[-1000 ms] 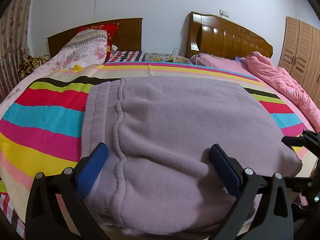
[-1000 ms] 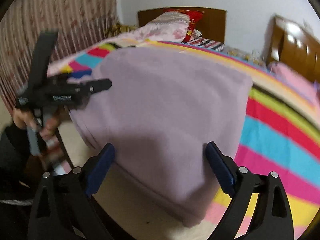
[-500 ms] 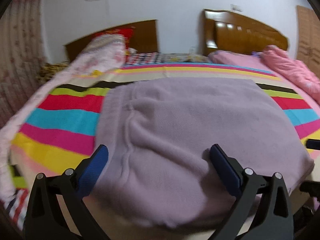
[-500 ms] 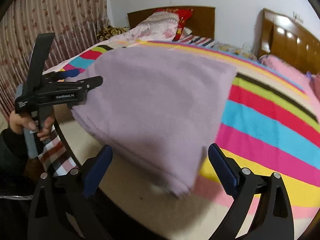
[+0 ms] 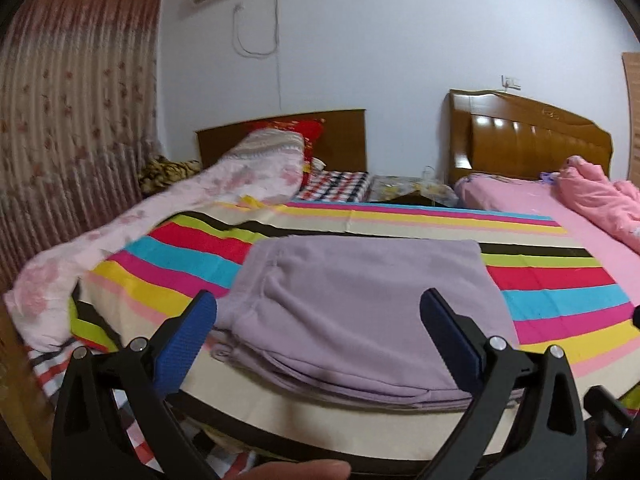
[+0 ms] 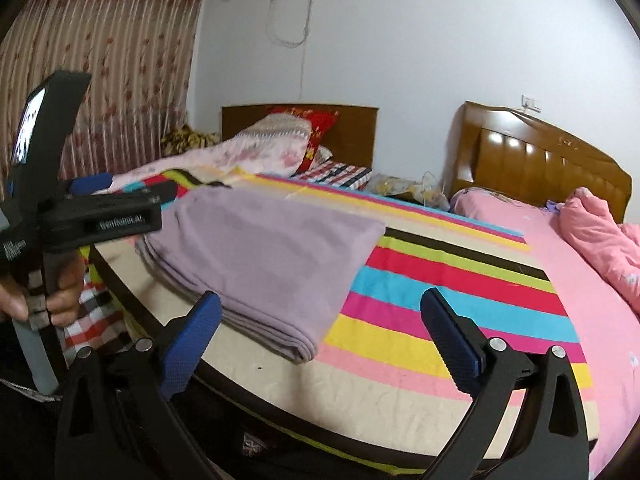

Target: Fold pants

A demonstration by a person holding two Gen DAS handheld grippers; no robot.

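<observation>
I see both jaws wide and empty, pants [image 5: 360, 312] folded on the bed [image 5: 560, 296], dead ahead of my left gripper [image 5: 320, 332].

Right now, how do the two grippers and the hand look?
Both grippers, left gripper and right gripper, have black frames, silver screws and textured blue pads. The left body carries white lettering. The bare hand grips a grey handle.

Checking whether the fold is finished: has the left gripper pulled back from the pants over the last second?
Yes. The left gripper has backed away and risen: the pants look smaller, with more striped bedspread and wall showing.
</observation>
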